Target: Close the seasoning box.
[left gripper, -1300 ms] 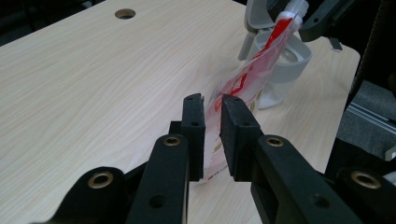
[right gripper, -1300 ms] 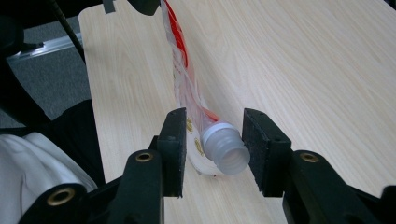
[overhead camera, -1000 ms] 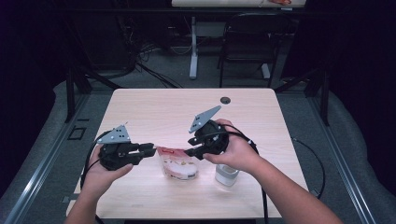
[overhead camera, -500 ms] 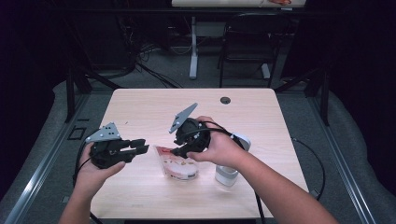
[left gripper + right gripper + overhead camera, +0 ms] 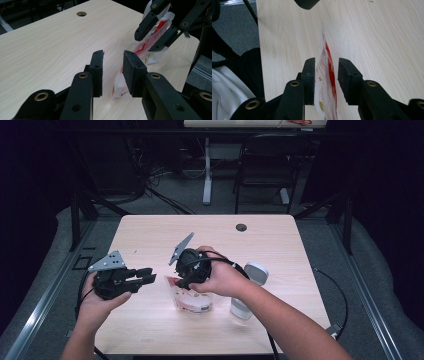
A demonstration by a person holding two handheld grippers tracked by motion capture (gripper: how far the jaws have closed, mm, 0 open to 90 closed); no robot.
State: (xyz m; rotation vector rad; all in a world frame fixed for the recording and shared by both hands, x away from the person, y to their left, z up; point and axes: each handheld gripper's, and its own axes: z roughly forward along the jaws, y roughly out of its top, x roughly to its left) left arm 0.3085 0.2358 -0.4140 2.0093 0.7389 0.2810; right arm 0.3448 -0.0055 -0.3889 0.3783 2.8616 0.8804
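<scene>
Two grippers, one pouch, one bottle, one table: listed by size.
Table (image 5: 150, 330): pale wood grain, rounded corners, a small round hole (image 5: 241, 227) near the far edge.
Right gripper (image 5: 176, 283): black, grey three-cornered plate on top, held above mid-table; jaws astride the pouch's upper edge and just now closing; a gap visible between each pad and the film in the right gripper view, so not yet clamped.
Left gripper (image 5: 150, 276): black, grey plate on top, held over the table's left part, pointing toward the pouch; jaws parted, nothing between the pads, pouch corner lying just beyond them in the left gripper view.
Bottle (image 5: 247, 290): white, pale cap, on the table just right of the pouch, partly behind the right forearm.
Pouch (image 5: 192, 300): clear film with red print, small pale pieces inside; lower end on the table at centre front, upper edge raised between the right gripper's jaws.
</scene>
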